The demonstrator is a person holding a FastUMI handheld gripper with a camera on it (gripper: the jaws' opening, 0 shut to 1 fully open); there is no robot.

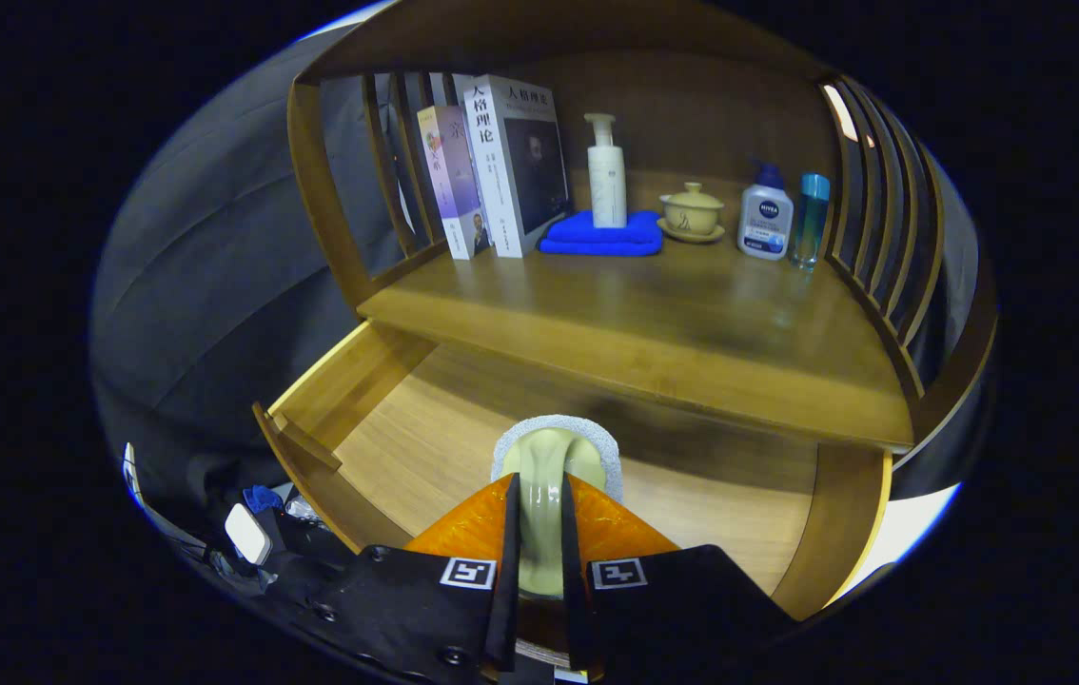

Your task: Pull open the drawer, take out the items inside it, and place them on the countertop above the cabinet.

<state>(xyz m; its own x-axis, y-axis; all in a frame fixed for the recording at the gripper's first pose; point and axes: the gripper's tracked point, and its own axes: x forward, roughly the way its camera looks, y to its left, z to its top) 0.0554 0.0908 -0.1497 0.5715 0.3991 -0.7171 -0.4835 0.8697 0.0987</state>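
two fingers (pixel 539 533) nearly closed, pinching a pale handle (pixel 541 495) (grey-rimmed), over the open drawer (pixel 425 428)

A pale cream-yellow glossy object (pixel 541 495), rimmed by a speckled grey-white pad, sits clamped between the fingers of the gripper (pixel 539 547), which carries two black-and-white square markers. The open drawer (pixel 425 428) and the countertop (pixel 654 314) are warm honey-brown wood with a fine grain. On the countertop stand a white book (pixel 520 162) with a dark portrait cover, a lilac-and-white book (pixel 449 181), a bright blue folded towel (pixel 601 238), a white pump bottle (pixel 606 176), a cream-yellow lidded teacup (pixel 692 209), a white bottle with a dark blue cap (pixel 766 221) and a teal bottle (pixel 811 219).
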